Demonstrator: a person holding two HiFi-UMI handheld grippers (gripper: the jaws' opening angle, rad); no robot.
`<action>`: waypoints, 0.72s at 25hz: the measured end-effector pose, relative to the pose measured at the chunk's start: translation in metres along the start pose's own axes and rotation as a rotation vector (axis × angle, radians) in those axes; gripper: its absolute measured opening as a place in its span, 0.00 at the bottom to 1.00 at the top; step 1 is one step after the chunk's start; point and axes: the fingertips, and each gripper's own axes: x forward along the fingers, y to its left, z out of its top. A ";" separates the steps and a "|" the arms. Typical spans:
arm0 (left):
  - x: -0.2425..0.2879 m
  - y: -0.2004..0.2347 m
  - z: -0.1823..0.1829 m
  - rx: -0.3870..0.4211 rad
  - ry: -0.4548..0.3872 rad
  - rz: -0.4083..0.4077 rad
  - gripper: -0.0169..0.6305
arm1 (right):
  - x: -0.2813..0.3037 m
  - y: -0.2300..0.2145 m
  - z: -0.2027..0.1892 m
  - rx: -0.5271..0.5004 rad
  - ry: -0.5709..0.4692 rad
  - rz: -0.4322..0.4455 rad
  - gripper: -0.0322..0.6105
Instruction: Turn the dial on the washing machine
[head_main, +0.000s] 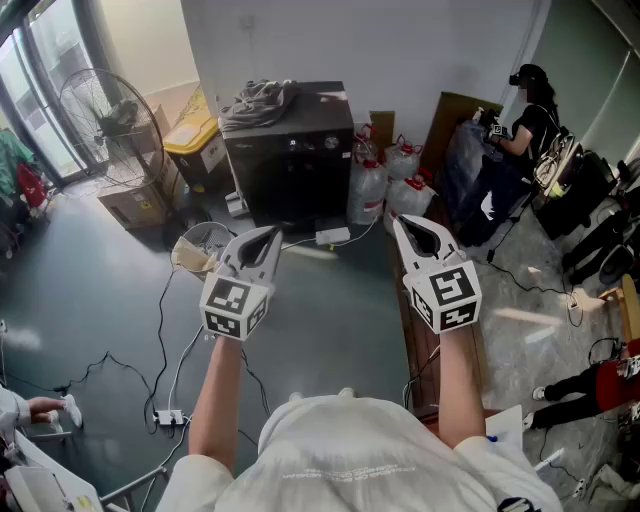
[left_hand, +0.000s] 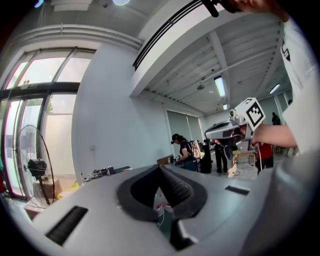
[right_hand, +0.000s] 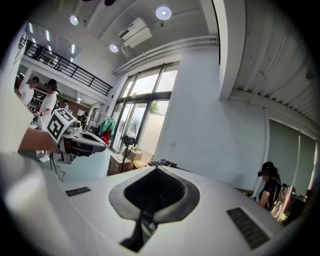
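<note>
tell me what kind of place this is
Probably a big open workshop or studio hall, not a home: bare grey floor with loose cables, a standing fan by tall windows, and a washing machine against the wall.

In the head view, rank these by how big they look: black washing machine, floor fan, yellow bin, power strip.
1. black washing machine
2. floor fan, only slightly bigger than the bin
3. yellow bin
4. power strip, smallest despite lying nearer
</note>
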 end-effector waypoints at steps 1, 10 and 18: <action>0.002 -0.003 0.000 0.003 0.001 0.004 0.05 | -0.002 -0.003 -0.001 -0.001 -0.001 0.001 0.07; 0.017 -0.033 0.002 -0.010 0.018 0.038 0.05 | -0.023 -0.030 -0.013 0.063 -0.056 0.046 0.07; 0.041 -0.052 0.002 -0.045 0.039 0.016 0.05 | -0.010 -0.050 -0.035 0.090 -0.054 0.091 0.07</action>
